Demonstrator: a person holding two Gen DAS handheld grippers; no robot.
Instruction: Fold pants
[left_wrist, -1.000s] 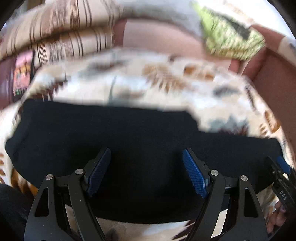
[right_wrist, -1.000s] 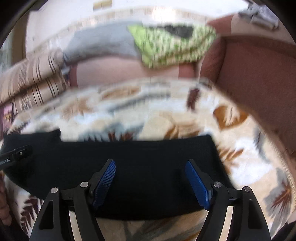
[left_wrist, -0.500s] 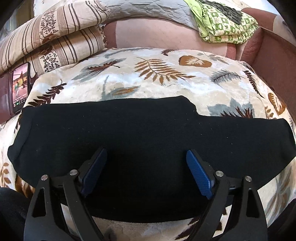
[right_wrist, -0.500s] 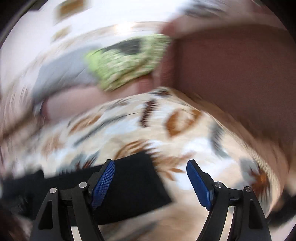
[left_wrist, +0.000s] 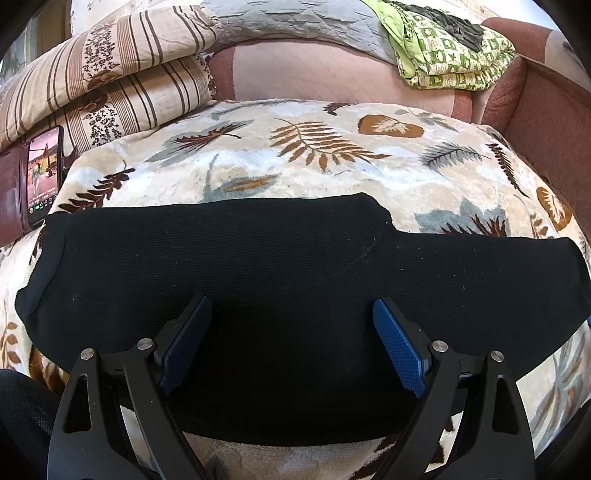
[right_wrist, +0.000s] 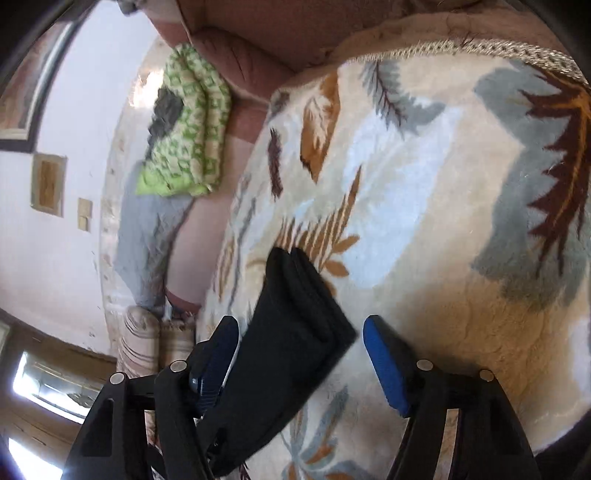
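Black pants (left_wrist: 295, 266) lie folded flat in a long band across a leaf-patterned blanket (left_wrist: 332, 155) that covers a sofa seat. Seen from the left wrist camera, the band fills the middle of the view, running from nine o'clock to three o'clock. The left gripper (left_wrist: 291, 343) hangs over the near part of the cloth at six o'clock, its blue-padded jaws spread wide and holding nothing — they have just been opening, with only the flat cloth below them. A phone (left_wrist: 42, 177) with a lit screen rests at nine o'clock beside striped cushions (left_wrist: 110, 81), and a green patterned quilt (left_wrist: 450, 51) sits folded at one o'clock on the sofa back.

The right wrist camera view is rolled sideways. Here one stacked end of the pants (right_wrist: 295, 325) reaches from seven o'clock toward the centre. The right gripper (right_wrist: 299, 350) straddles that end — its jaws have just been closing, yet both pads stand clear of the cloth, with blanket (right_wrist: 424, 192) showing beside the right-hand pad. The green quilt (right_wrist: 184, 140) appears at ten o'clock.
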